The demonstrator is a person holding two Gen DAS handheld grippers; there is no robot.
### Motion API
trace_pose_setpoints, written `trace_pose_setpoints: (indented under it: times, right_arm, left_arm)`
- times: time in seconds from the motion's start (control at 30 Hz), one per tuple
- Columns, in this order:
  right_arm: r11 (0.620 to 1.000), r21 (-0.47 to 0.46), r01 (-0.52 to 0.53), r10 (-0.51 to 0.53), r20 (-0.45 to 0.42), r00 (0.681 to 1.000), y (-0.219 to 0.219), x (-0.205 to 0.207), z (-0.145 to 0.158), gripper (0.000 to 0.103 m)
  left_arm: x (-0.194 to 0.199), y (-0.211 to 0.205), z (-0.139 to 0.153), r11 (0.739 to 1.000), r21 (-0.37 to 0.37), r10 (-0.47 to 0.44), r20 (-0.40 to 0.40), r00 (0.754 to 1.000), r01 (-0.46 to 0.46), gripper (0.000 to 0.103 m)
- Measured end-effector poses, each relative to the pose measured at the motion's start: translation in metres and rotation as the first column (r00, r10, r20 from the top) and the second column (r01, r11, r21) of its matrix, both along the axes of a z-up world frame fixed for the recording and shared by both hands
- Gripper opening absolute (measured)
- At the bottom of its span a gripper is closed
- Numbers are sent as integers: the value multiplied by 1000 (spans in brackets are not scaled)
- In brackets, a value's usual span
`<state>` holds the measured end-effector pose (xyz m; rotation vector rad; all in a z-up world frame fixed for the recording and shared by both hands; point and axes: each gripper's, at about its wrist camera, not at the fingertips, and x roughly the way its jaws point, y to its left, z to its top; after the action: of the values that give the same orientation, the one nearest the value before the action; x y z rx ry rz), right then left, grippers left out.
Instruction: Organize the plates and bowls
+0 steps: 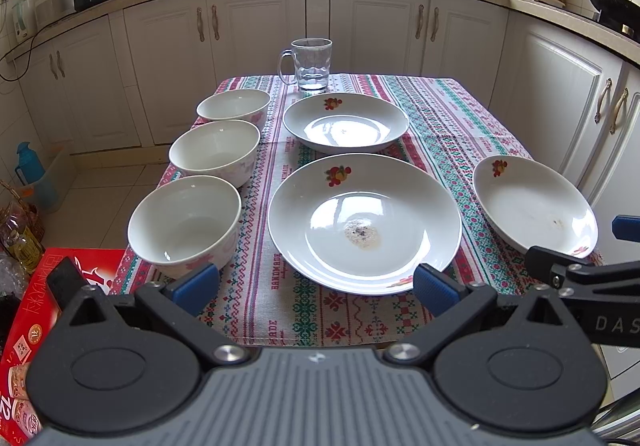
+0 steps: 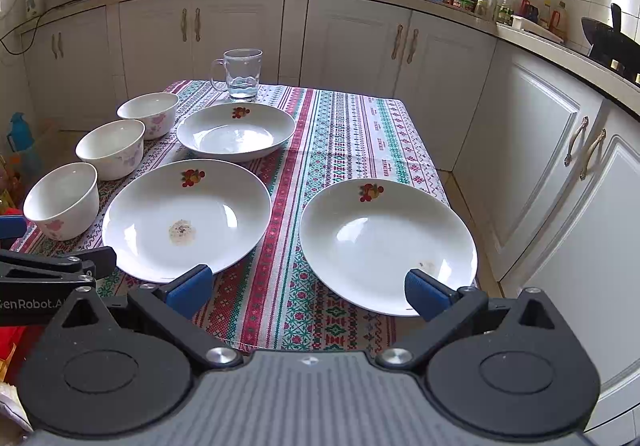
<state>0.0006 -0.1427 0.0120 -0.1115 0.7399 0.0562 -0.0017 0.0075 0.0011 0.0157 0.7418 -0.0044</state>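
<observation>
Plates (image 1: 364, 222) (glossy, round) beside deep bowls (image 1: 186, 224) on woven cloth (image 2: 276, 286).

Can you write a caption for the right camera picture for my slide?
Open right gripper above three plates and three bowls on a patterned tablecloth.

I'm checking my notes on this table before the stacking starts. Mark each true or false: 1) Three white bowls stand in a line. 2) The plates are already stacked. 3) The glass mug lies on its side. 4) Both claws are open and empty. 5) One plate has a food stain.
1) True: three white ceramic bowls line the table's left side.
2) False: the three white fruit-motif plates lie apart on the patterned tablecloth.
3) False: the clear glass mug stands upright.
4) True: left claw and right claw hold nothing.
5) True: the near middle plate shows residue.
</observation>
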Motion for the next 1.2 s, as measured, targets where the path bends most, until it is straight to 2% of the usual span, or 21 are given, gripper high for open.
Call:
trace_pose_setpoints:
  times: [0.93, 1.2]
  right_arm:
    - [1000, -7, -8, 8, 7, 1000, 1, -1, 1, 103]
    - [1000, -9, -23, 23, 30, 999, -1, 1, 3, 103]
  left_arm:
    - [3, -3, 1, 1000, -7, -4, -2, 1000, 4, 102]
    - [9, -7, 7, 998, 10, -58, 25, 998, 57, 102]
